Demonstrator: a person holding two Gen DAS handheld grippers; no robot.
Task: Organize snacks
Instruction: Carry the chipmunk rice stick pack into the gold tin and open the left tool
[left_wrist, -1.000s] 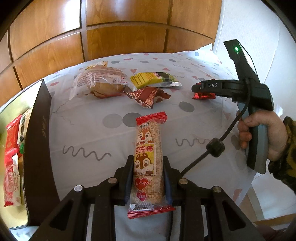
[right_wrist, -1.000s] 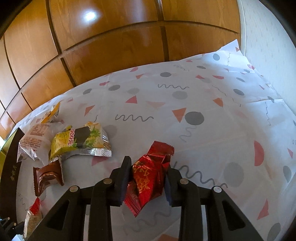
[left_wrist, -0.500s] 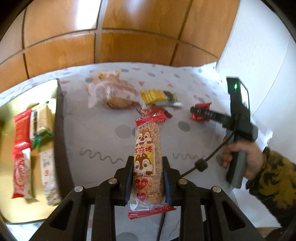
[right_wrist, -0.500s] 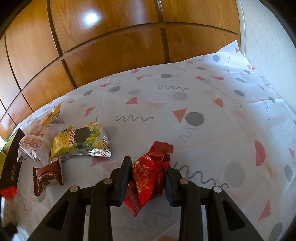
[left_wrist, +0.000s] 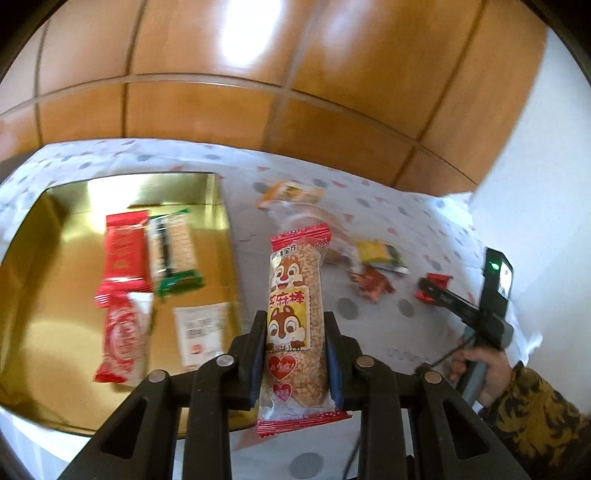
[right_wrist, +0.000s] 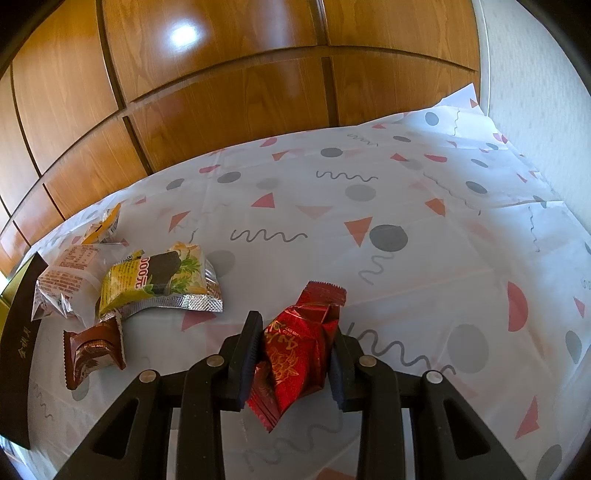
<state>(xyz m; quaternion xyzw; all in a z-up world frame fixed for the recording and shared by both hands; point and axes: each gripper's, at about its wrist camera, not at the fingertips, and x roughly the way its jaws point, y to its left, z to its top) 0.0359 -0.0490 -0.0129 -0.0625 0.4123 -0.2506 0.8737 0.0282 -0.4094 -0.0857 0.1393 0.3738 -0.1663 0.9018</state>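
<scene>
My left gripper (left_wrist: 294, 328) is shut on a long squirrel-print rice bar (left_wrist: 295, 317) and holds it in the air, to the right of a gold box (left_wrist: 48, 295). Several snack packets lie in the box, among them a red one (left_wrist: 123, 254) and a green-edged one (left_wrist: 173, 251). My right gripper (right_wrist: 295, 332) is shut on a red foil snack (right_wrist: 299, 350) low over the patterned tablecloth (right_wrist: 406, 206). The right gripper (left_wrist: 432, 290) and the hand that holds it also show at the right of the left wrist view.
Loose on the cloth lie a yellow packet (right_wrist: 155, 280), a clear-wrapped bun (right_wrist: 66, 273), a brown wrapper (right_wrist: 92, 350) and a small orange pack (right_wrist: 105, 225). The box's dark wall (right_wrist: 22, 347) stands at the left. Wooden panelling rises behind the table, a white wall to the right.
The left gripper has risen with the rice bar, swung left and rolled, so the gold box's inside has come into view. The right gripper has kept still with the red foil snack.
</scene>
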